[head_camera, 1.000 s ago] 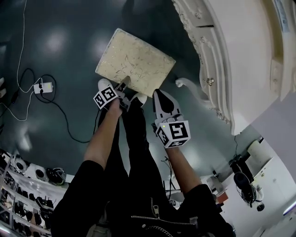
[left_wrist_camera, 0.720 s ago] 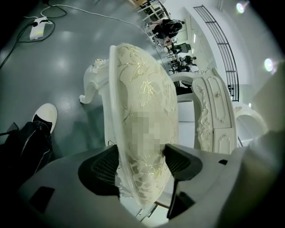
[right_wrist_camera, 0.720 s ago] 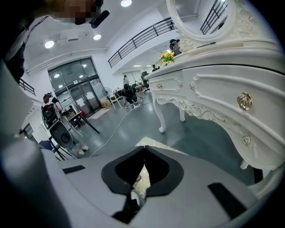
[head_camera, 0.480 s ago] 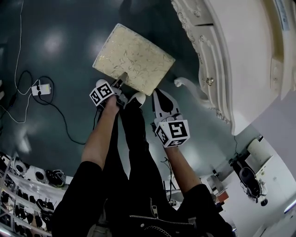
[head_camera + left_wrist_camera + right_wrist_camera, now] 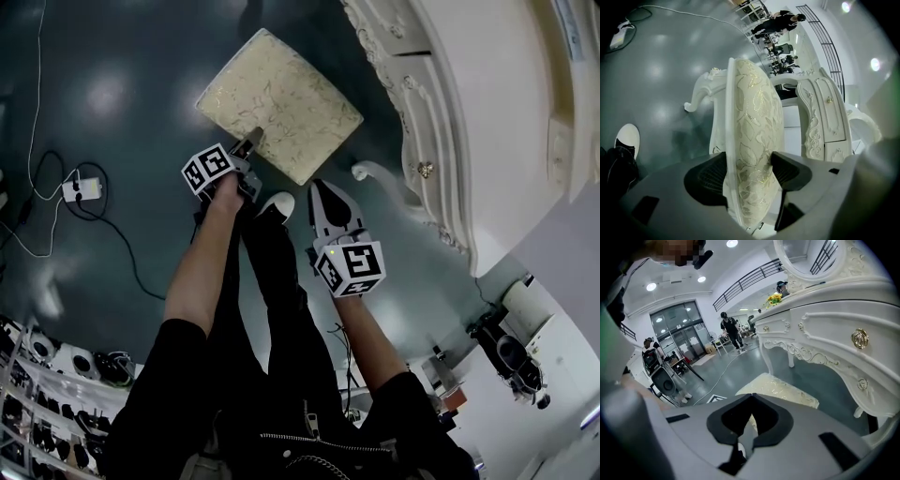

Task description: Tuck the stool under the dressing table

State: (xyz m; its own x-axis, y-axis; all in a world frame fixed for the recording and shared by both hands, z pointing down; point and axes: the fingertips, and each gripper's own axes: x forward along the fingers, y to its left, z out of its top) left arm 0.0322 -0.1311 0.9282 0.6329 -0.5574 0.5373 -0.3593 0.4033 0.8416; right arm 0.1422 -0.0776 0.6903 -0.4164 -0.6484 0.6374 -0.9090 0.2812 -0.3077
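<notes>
Head view first: my left claw (image 5: 251, 145) has hold of the near edge of the stool (image 5: 281, 103). The stool has a cream seat with a leafy gold pattern. It stands on the dark shiny floor (image 5: 112, 94), out in the open in front of the white dressing table (image 5: 487, 112). It is near the table but not under it. A strip of floor shows between the seat's right corner and the table's front. The table's curly leg (image 5: 367, 172) is just beside that corner.

In the left gripper view, the seat's padded edge sits right between the two black pads. Both pads press on it, one on each side. This claw has just been closing a little, and it is clamped on the seat.

My right claw (image 5: 322, 187) hangs lower in the head view, close to the stool's near edge but not touching it. In the right gripper view its two tips meet, with nothing between them. Past them I can see the cream seat and the table's drawers with gold knobs.

A white shoe (image 5: 274, 204) stands on the floor between the two claws. A white plug box (image 5: 77, 189) with cables lies well off to the left.
</notes>
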